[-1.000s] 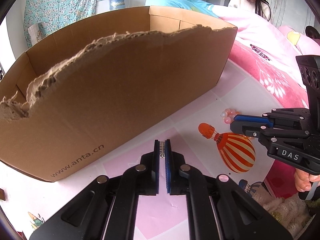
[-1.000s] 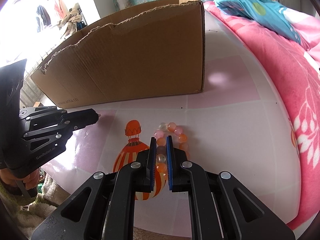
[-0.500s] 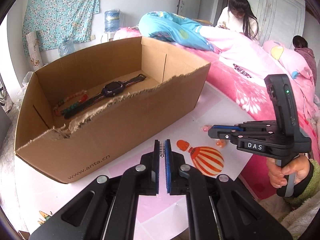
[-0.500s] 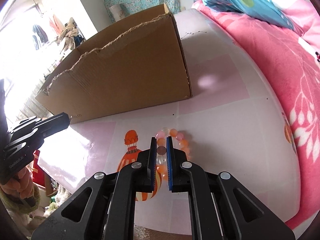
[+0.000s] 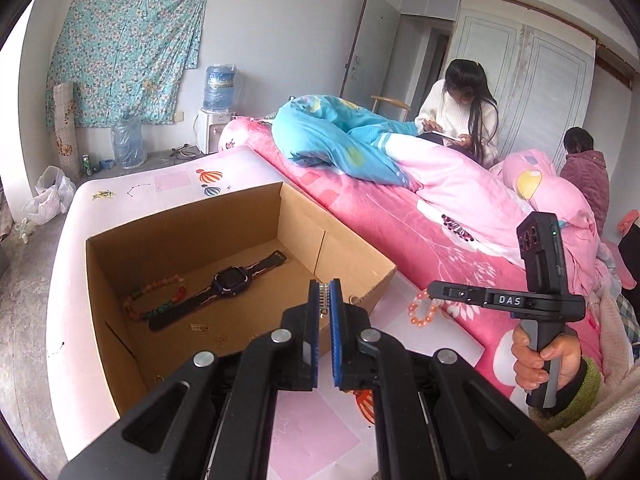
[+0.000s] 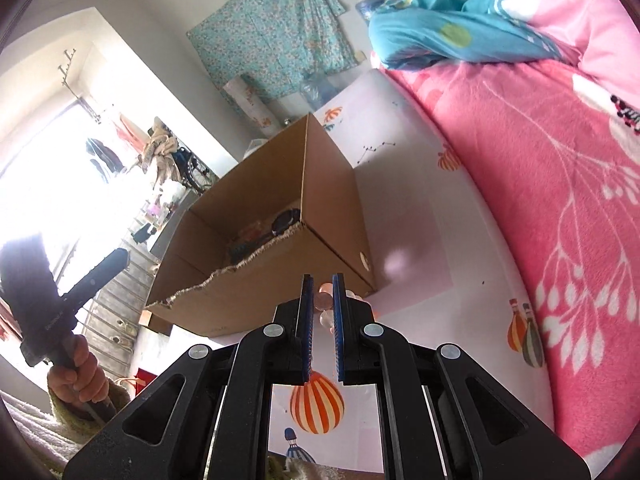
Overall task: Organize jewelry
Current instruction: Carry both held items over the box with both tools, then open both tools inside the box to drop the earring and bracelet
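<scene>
The right gripper (image 6: 320, 300) is clamped on a pink-and-orange beaded bracelet (image 5: 422, 312), which hangs from its fingertips just outside the near right corner of the cardboard box (image 5: 100, 304). The left gripper (image 5: 325, 300) is closed on a small silvery, comb-like metal piece, probably a clip, and is poised above the box's near wall.

Box contents: 1 dark smartwatch (image 5: 224, 284), 1 multicoloured bead strand (image 5: 154, 300) and a few small gold items on the floor.

Risks from this position:

1. Bracelet slip. The pads appear to pinch only 1 or 2 round beads (image 6: 323, 302). Smooth beads may roll out of the jaws during a swing, dropping the loop onto the patterned tabletop (image 6: 416, 240) or off its edge.
2. Snagging. The hanging loop could catch on the torn near rim (image 6: 240, 268) if it crosses too low.
3. Collision. Both grippers are converging on the same opening; the fingers could knock together or shove the box.
4. Clip loss. The metal piece is tiny; releasing it too high invites a bounce out of the box.
</scene>
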### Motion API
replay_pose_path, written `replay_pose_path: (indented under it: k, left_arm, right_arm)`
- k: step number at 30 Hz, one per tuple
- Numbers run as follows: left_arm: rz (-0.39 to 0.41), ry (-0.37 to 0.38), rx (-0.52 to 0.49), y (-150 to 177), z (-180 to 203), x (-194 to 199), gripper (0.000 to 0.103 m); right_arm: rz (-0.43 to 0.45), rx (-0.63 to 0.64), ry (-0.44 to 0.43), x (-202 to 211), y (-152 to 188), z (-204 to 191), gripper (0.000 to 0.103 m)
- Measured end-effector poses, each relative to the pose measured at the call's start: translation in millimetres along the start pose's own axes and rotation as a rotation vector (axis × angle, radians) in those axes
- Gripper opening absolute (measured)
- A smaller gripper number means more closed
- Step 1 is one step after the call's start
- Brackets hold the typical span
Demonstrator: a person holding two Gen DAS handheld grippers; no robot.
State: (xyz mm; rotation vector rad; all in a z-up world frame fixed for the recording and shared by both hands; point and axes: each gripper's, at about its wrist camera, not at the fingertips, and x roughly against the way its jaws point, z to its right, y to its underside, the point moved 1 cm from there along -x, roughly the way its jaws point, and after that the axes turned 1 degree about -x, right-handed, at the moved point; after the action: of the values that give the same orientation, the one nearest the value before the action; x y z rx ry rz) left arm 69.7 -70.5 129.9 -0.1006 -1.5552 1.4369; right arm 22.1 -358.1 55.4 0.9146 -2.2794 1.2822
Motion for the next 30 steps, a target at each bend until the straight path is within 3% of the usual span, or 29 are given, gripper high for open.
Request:
replay_pose_path:
  k: [5, 9, 13, 18, 25, 27, 29, 30]
  left_arm:
    - [-0.045, 0.019, 0.057, -22.1, -29.5, -21.8, 0.004]
    - [-0.148, 0.05, 0.12, -37.4, -59.4, -56.6, 0.004]
    - [-0.294, 0.09, 0.173, -43.4, -83.7, -100.1, 0.004]
    - [-0.492, 0.134, 0.231, -37.5, -99.8, -156.6, 0.004]
    - [-0.654, 0.096, 0.248, -23.7, -104.0, -210.9, 0.005]
    - [-0.686, 0.088, 0.26, -18.3, -104.7, -218.9, 0.011]
    - [-0.685, 0.076, 0.271, -15.2, -106.1, -220.1, 0.029]
    - [-0.674, 0.068, 0.272, -15.0, -106.6, -218.4, 0.032]
  right_arm:
    - [0.076, 0.086, -0.028, 13.0, -38.9, -26.6, 0.007]
    - [0.054, 0.159, -0.088, -7.2, -72.9, -51.1, 0.007]
    - [-0.062, 0.232, -0.096, -54.5, -93.2, -72.1, 0.007]
    - [-0.253, 0.286, -0.022, -121.5, -105.4, -74.9, 0.007]
    - [-0.409, 0.374, 0.116, -166.9, -94.6, -80.1, 0.011]
    - [-0.424, 0.382, 0.13, -170.7, -89.1, -79.9, 0.011]
    - [-0.409, 0.376, 0.124, -165.1, -88.5, -81.3, 0.012]
    - [-0.398, 0.366, 0.116, -160.7, -89.2, -80.9, 0.014]
